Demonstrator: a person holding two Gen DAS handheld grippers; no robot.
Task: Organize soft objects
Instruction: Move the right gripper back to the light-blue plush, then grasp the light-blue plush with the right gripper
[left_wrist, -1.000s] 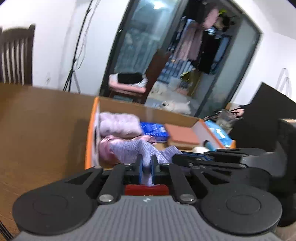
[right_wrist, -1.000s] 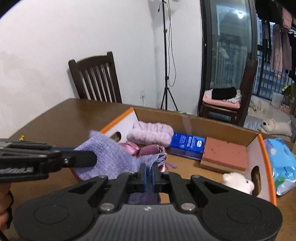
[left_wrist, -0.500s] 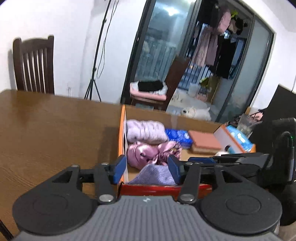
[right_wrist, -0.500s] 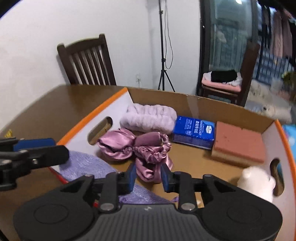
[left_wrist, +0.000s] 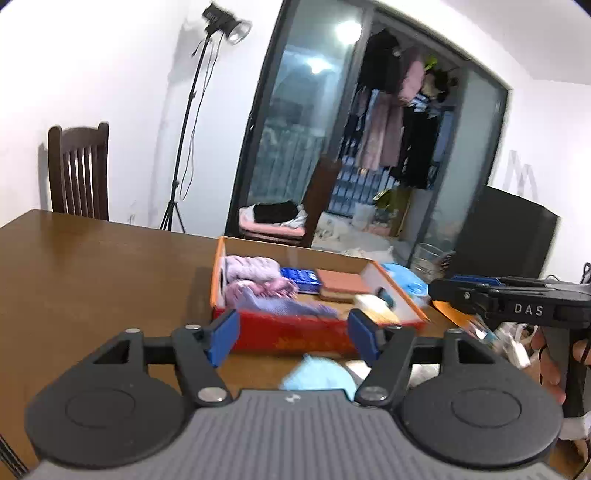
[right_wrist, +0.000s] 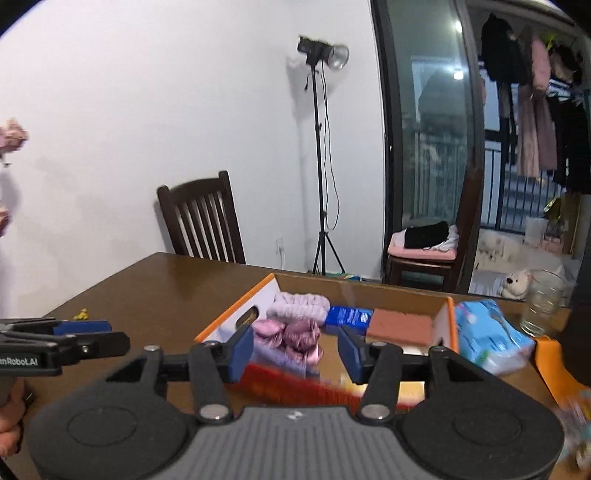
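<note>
Left gripper: black two-finger gripper with blue pads (left_wrist: 293, 338), jaws opening, fingers apart, nothing between them; it hangs over the table short of the box.
Right gripper: matching black gripper with blue pads (right_wrist: 295, 350), jaws opening, fingers apart, nothing clamped; a hand (left_wrist: 550, 363) grips its handle in the left view.
Box: shallow cardboard box with orange rim and red front wall (left_wrist: 291, 334), standing on the brown wooden table (left_wrist: 92, 266).
Lavender item: knitted lavender cloth (left_wrist: 280, 306), lying in the box's front left corner, free of both grippers.
Pink items: shiny pink satin scrunchies (right_wrist: 295, 334) just behind the cloth; fluffy pale pink headband (right_wrist: 299, 306) at the back left wall.
Other contents: blue rectangular packet (right_wrist: 349, 315) and terracotta sponge block (right_wrist: 400, 325) along the back; a white item at the right end, blurred.
Outside the box: blue-and-white plastic tissue pack (right_wrist: 487, 339) just beside its right wall; clear glass (right_wrist: 541, 302) behind that; a light blue soft item (left_wrist: 319, 373) on the table before the box, blurred.
</note>
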